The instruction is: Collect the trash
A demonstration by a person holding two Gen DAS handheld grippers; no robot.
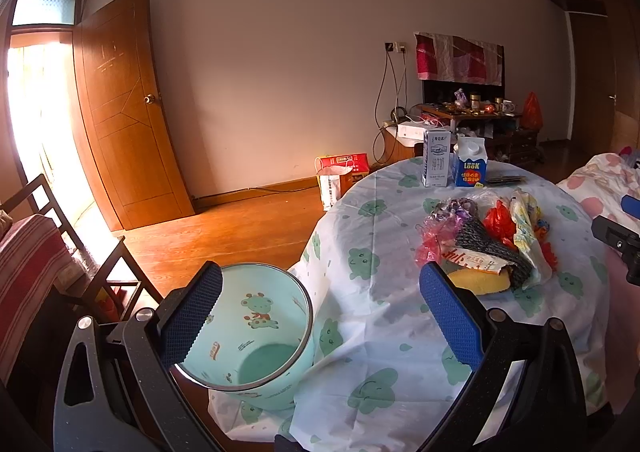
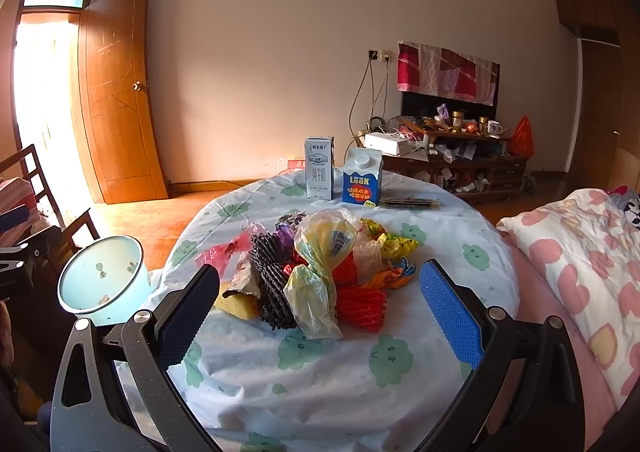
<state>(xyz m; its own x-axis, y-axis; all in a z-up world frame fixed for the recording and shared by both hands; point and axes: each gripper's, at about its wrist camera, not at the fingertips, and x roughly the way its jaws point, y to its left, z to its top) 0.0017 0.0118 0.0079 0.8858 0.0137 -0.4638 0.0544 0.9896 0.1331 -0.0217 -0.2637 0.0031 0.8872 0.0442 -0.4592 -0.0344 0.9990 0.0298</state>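
Note:
A heap of trash [image 2: 316,272] lies on the round table [image 2: 360,372]: plastic bags, black foam netting, red wrappers, a yellow sponge piece [image 2: 236,304]. The heap also shows in the left wrist view [image 1: 488,244]. A mint green bin [image 1: 260,332] with a metal rim stands tilted at the table's left edge; it shows in the right wrist view [image 2: 104,276] too. My left gripper [image 1: 320,316] is open, its left finger at the bin's rim. My right gripper [image 2: 320,312] is open and empty, just in front of the heap.
Two cartons, a white milk box [image 2: 319,167] and a blue carton [image 2: 361,182], stand at the table's far side. A bed with a pink flowered quilt [image 2: 580,272] is at the right. A wooden chair [image 1: 60,252] is left of the bin. A cluttered cabinet [image 2: 460,156] stands by the wall.

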